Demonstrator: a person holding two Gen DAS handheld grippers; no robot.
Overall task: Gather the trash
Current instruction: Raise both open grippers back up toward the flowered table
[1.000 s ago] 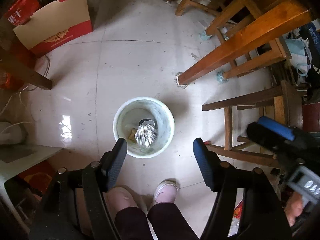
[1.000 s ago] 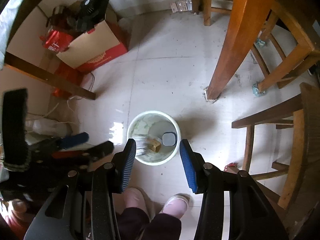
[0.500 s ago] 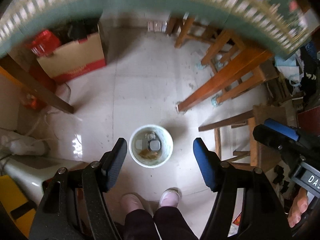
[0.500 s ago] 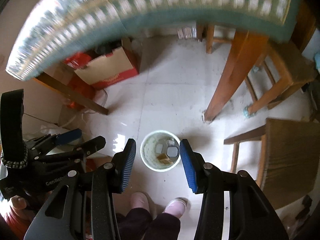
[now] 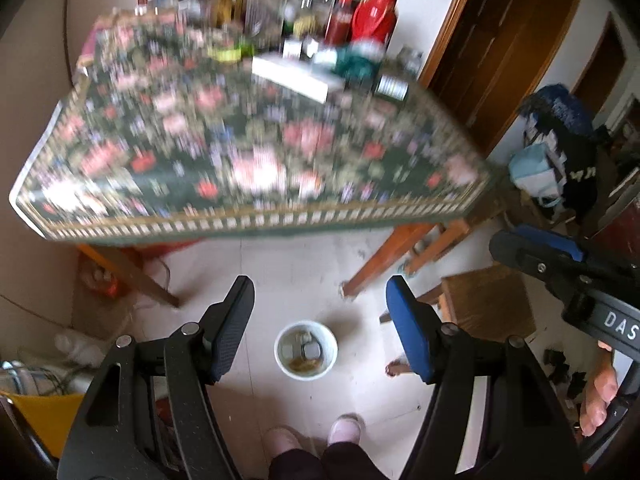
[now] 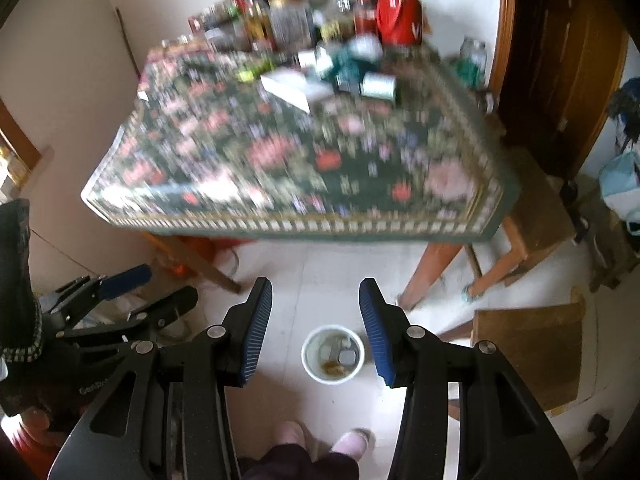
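Note:
A white trash bin (image 5: 306, 376) (image 6: 333, 380) stands on the tiled floor below both grippers, with a few small pieces of rubbish in its bottom. My left gripper (image 5: 318, 292) hangs high above it, open, with nothing between its fingers. My right gripper (image 6: 315, 286) is also well above the bin, open and empty. Ahead is a table with a floral cloth (image 5: 240, 160) (image 6: 300, 168). At its far side lie a white flat packet (image 5: 296, 76) (image 6: 292, 86) and a small can (image 5: 392, 86) (image 6: 378, 84), both blurred.
Bottles and a red flask (image 5: 376, 12) (image 6: 400, 12) crowd the table's back edge. A wooden stool (image 5: 488, 304) (image 6: 528, 352) stands right of the bin. The person's slippered feet (image 5: 344, 428) are just behind it. Boxes and cables lie on the left.
Both grippers have risen from just above the bin, below the table, to above table height. The tabletop has come into view and the bin looks much smaller.

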